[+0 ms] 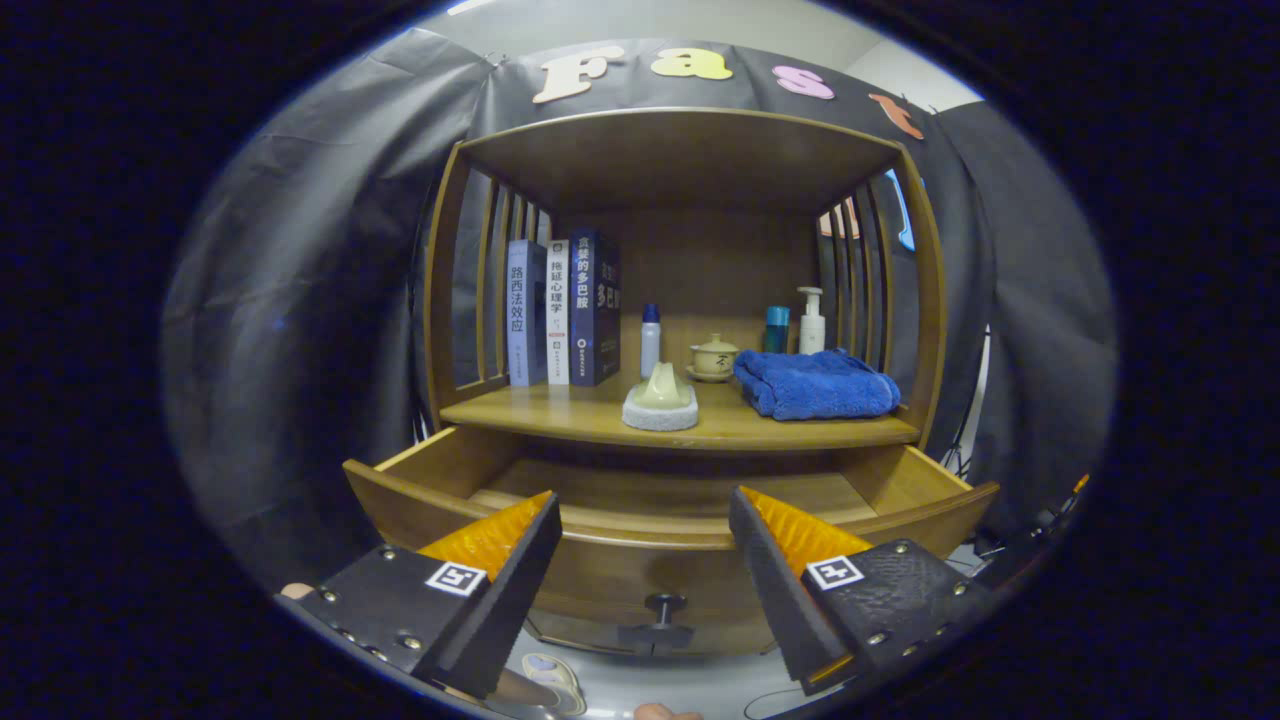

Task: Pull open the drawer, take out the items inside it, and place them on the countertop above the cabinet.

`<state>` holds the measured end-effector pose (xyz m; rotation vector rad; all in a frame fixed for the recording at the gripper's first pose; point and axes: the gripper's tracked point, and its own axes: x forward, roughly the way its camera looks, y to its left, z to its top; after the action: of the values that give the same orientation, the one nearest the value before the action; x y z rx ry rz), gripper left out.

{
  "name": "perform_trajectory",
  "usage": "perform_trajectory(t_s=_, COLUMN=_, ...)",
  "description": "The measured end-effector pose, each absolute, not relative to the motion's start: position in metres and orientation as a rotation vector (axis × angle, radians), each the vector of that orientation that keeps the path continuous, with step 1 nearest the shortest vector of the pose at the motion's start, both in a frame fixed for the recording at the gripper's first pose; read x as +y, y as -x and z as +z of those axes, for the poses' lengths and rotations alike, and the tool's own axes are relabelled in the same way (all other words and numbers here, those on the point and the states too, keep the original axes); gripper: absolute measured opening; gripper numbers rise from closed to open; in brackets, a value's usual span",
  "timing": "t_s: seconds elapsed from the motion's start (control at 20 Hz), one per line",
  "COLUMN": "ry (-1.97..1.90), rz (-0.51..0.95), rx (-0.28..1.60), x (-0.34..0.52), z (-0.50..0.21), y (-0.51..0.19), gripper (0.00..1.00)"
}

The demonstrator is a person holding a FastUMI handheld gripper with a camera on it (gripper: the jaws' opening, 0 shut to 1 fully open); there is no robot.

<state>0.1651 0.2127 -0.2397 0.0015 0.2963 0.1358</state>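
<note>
In the gripper view the drawer (660, 520) stands pulled out from under the bench (600, 415), its front panel and knob (662, 604) just ahead of the gripper (645, 530). The fingers are spread wide and hold nothing; the drawer front shows in the gap between them.

The part of the drawer floor that shows looks bare; the front strip behind the panel is hidden, so I cannot tell whether anything is left inside. On the bench, a pale ornament on a grey base (660, 398) sits at the front edge near the middle, a folded blue towel (815, 383) lies toward the right end, books (560, 312) stand at the left rear, and a lidded cup (714, 356) and bottles (650, 338) stand along the back.

To do this step well, tip the fingers down over the drawer front to check the hidden strip first. If something lies there, come down on it from above, clear of the panel, and set it on open wood at the front left of the bench.
</note>
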Motion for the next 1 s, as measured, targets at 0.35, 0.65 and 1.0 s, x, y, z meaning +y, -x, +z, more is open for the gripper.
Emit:
perform_trajectory(t_s=0.35, ry=0.032, rz=0.091, rx=0.309, x=0.21, z=-0.256, y=-0.157, gripper=1.0)
perform_trajectory(t_s=0.65, ry=0.06, rz=0.086, rx=0.337, x=0.211, z=-0.272, y=-0.158, gripper=1.0)
perform_trajectory(t_s=1.0, ry=0.076, rz=0.053, rx=0.321, x=0.211, z=-0.271, y=-0.161, gripper=0.98)
